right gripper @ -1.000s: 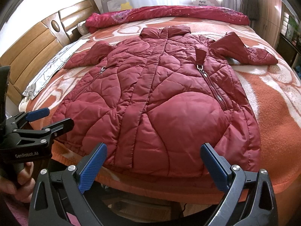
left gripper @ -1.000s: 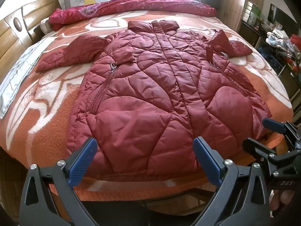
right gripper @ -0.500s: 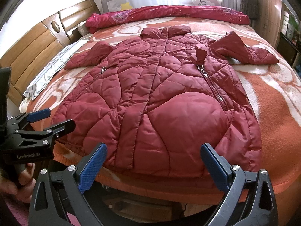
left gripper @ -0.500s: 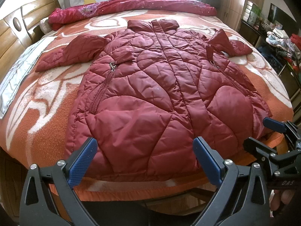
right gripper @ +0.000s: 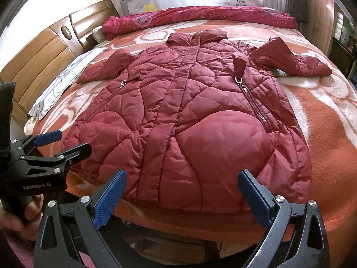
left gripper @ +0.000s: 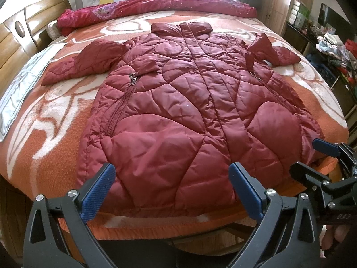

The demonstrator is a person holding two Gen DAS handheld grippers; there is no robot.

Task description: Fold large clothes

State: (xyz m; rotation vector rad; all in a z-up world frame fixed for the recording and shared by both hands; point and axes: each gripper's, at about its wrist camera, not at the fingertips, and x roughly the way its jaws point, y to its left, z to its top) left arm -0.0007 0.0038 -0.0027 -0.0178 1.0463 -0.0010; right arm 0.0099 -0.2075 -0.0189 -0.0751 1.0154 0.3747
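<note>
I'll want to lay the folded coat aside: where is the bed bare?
Blanket lies bare right of the coat, below its right sleeve, and on the left between coat and grey sheet. The far edge is crowded by the rolled quilt.

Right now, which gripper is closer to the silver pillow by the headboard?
Left. The left gripper is at the coat's hem on the same side as the silver pillow; the right gripper is beyond it, toward the coat's other corner.

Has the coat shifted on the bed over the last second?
No. The coat keeps its place: its hem sits at the blanket edge as before.
</note>
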